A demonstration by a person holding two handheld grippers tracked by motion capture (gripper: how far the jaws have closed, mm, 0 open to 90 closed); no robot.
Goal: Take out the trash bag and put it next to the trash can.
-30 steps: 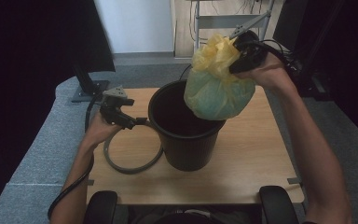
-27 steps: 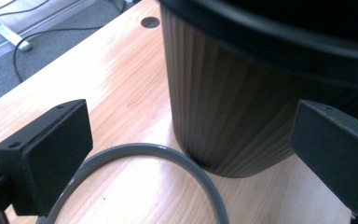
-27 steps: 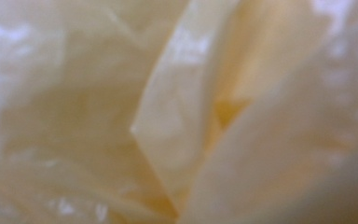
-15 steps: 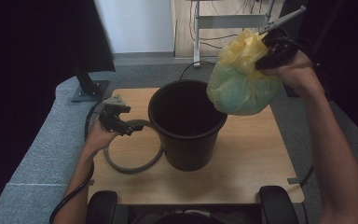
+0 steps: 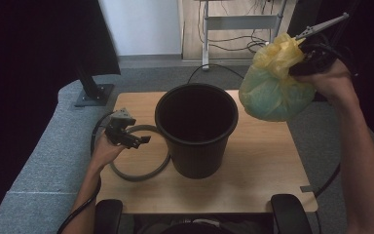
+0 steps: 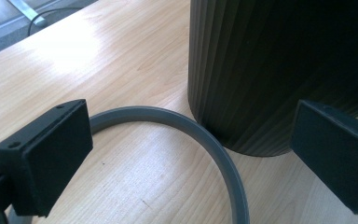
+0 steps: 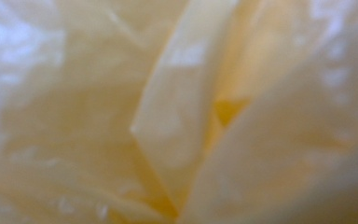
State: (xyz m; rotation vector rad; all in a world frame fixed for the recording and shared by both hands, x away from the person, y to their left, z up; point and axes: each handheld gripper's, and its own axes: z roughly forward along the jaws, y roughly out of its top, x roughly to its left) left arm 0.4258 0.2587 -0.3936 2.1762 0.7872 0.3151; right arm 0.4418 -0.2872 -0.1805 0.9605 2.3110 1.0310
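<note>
Left gripper (image 5: 135,141) first, nearest the person: its black jaws stand wide apart with nothing between them, hanging low over the pale wooden table (image 5: 268,161). In the left gripper view they frame the grey plastic ring (image 6: 200,137) lying flat on the wood, and beyond that the ribbed wall of the tall black plastic bin (image 6: 279,70). The ring's curve runs right up against the foot of the bin. Compared with a second ago, that hand has sunk closer to the tabletop, down by the ring.

Moving out to the middle, the bin's mouth (image 5: 196,105) gapes dark, no liner visible inside.

Farther off and up high, the right gripper (image 5: 299,61) is clamped on the gathered neck of the tied yellow plastic bag (image 5: 272,92), which bulges full below it. In the right gripper view, yellow film (image 7: 177,121) is pressed right against the lens. And here's the change: a second ago that bag hung over the bin's rim; now it has swung out to the right, clear of the bin and past the table's far right corner.

So I'd say the full bag is out, the bin is free for a fresh liner, and the ring may be next.
</note>
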